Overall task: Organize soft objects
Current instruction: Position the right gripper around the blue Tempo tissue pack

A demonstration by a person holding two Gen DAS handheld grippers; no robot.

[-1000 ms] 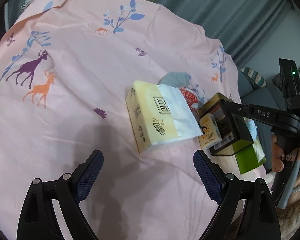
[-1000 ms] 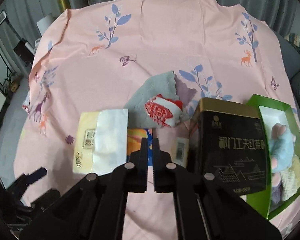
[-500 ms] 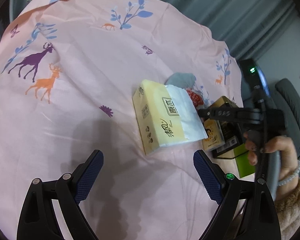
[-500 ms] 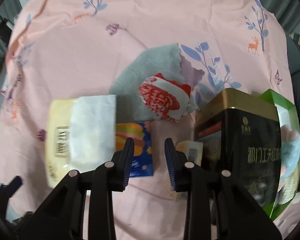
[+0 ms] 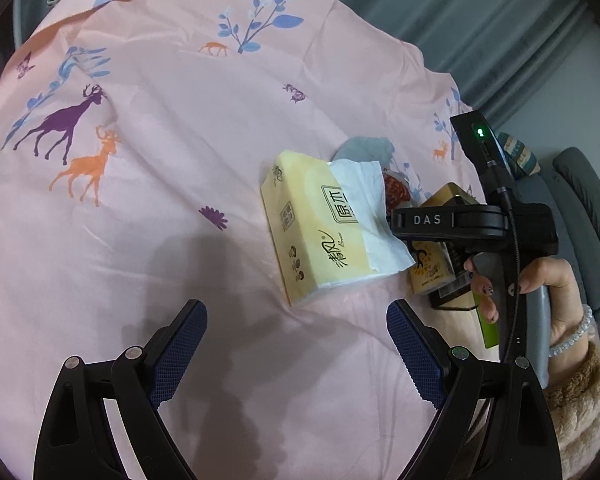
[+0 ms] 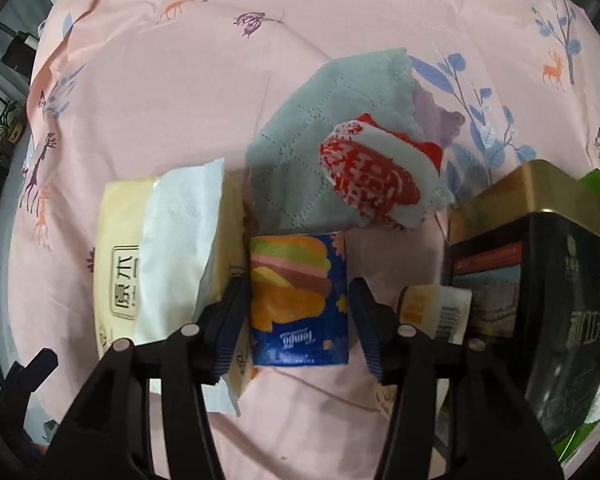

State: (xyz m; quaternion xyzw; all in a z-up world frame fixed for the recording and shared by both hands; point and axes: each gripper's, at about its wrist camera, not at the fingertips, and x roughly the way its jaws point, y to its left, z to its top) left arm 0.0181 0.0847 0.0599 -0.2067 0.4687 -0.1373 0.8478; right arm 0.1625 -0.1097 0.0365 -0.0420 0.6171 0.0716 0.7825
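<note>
A blue Tempo tissue pack [image 6: 299, 300] with a burger print lies on the pink cloth. My right gripper [image 6: 298, 312] is open with one finger on each side of it, low over the cloth. A yellow tissue pack [image 6: 160, 264] with a white tissue sticking out lies just left; it also shows in the left wrist view [image 5: 320, 232]. A grey cloth [image 6: 324, 140] and a red-and-white sock [image 6: 376, 176] lie behind. My left gripper [image 5: 296, 340] is open and empty, hovering near the yellow pack.
A black and gold tin [image 6: 540, 300] stands at the right, with a green box [image 6: 598, 188] behind it. A small yellow packet [image 6: 436, 308] lies between the tin and the blue pack. The pink printed cloth [image 5: 160, 160] stretches left and far.
My right gripper has opened from shut and moved down and forward so its fingers now straddle the blue tissue pack. The left gripper has barely moved.
</note>
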